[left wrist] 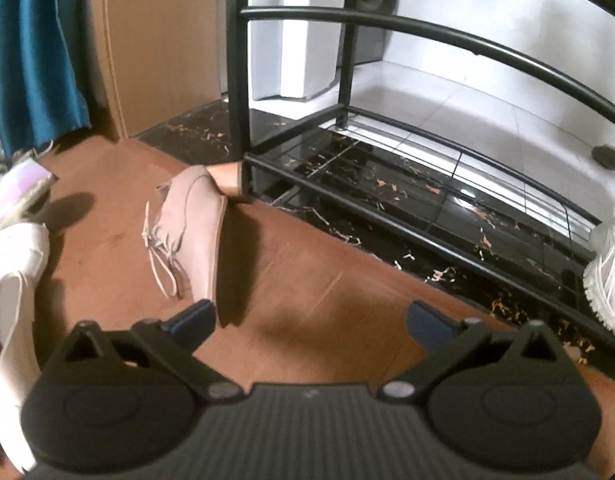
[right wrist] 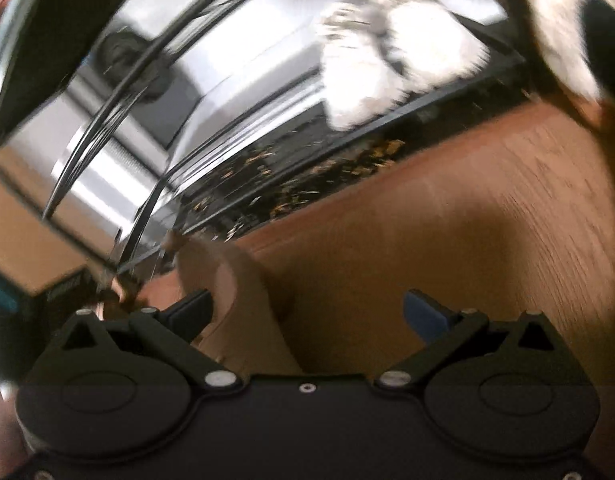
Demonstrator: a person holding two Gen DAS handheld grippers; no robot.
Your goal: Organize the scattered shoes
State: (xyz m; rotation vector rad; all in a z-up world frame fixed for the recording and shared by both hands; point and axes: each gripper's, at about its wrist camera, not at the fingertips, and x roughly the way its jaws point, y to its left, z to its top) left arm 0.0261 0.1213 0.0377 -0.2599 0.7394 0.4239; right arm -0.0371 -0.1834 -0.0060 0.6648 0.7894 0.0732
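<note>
Closest in the left wrist view, the left gripper point(left wrist: 311, 320) is seen with its two fingers spread as wide as they go. Nothing is held between them; only bare brown floor point(left wrist: 307, 280) is seen in the gap.

Just past the left finger, a pink lace-up shoe point(left wrist: 191, 232) is found lying on its side on the floor. Its long line runs away from the gripper, from near the finger up toward the foot of the black shoe rack point(left wrist: 427, 200). The shoe is set to the left of the open gap, not inside it. It is judged that the gripper must be slid to the left before this shoe can be pinched across its narrow side.

In the right wrist view, which is blurred, the right gripper point(right wrist: 307, 312) is also seen wide open and empty. The same pink shoe seems to be lying just in front of its left finger, so both hands are close to it, and which is nearer cannot be told.

Farther off, a white sneaker point(left wrist: 609, 264) is seen on the low shelf of the rack. More pale shoes point(left wrist: 15, 264) are left scattered at the far left.
</note>
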